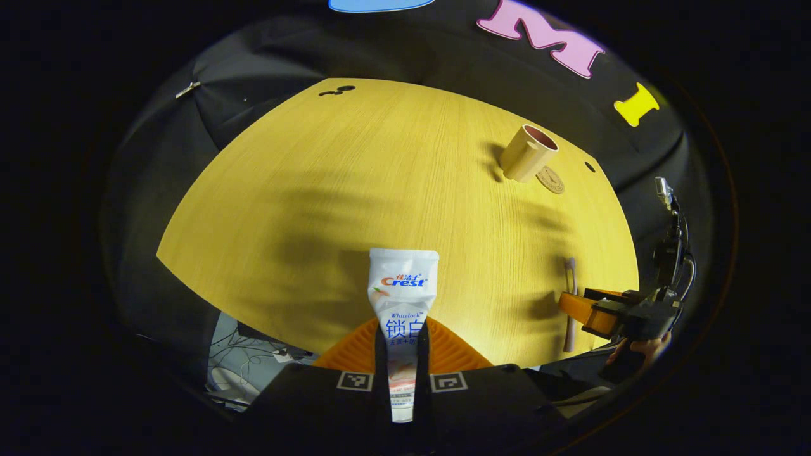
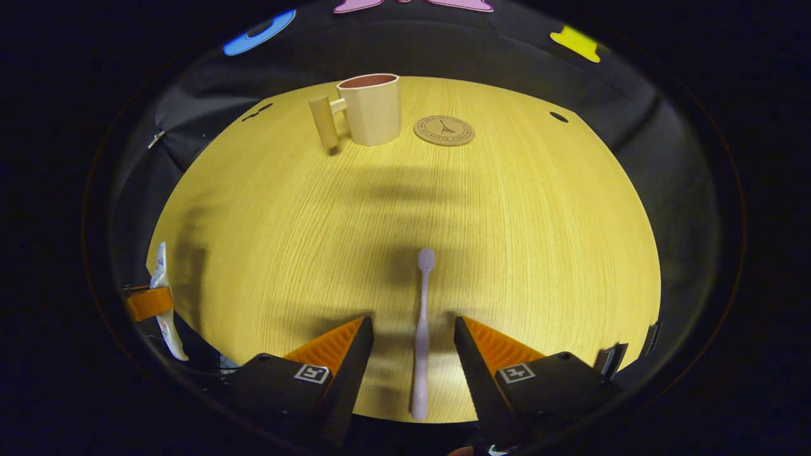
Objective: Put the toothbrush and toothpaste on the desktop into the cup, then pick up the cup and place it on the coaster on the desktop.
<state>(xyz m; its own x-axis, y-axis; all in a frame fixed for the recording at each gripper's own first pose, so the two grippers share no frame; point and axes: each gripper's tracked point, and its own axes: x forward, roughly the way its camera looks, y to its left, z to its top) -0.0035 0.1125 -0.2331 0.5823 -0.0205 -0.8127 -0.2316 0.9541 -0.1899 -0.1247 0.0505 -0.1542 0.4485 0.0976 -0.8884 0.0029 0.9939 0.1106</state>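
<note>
The left gripper [image 1: 402, 354], in the left gripper view, is closed on the toothpaste [image 1: 403, 297], both fingers pressed against the tube's lower part and its crimped end pointing out over the table [image 1: 355, 183]. The tube looks lifted off the wood, though that is a judgement. Far across the table stands the cup [image 1: 527, 153], with the coaster [image 1: 550, 180] just beside it. At the right edge, the right gripper [image 1: 580, 307] sits by the toothbrush [image 1: 570, 304].

In the right gripper view, the right gripper [image 2: 413, 342] stands wide open, a finger on each side of the toothbrush [image 2: 421, 329], neither touching it. The brush lies flat, head pointing towards the cup [image 2: 370, 107]. The cup looks empty and stands off the coaster [image 2: 444, 130].

So only the toothpaste is in hand; the brush needs grasping, both need dropping in, and the cup needs moving.
</note>
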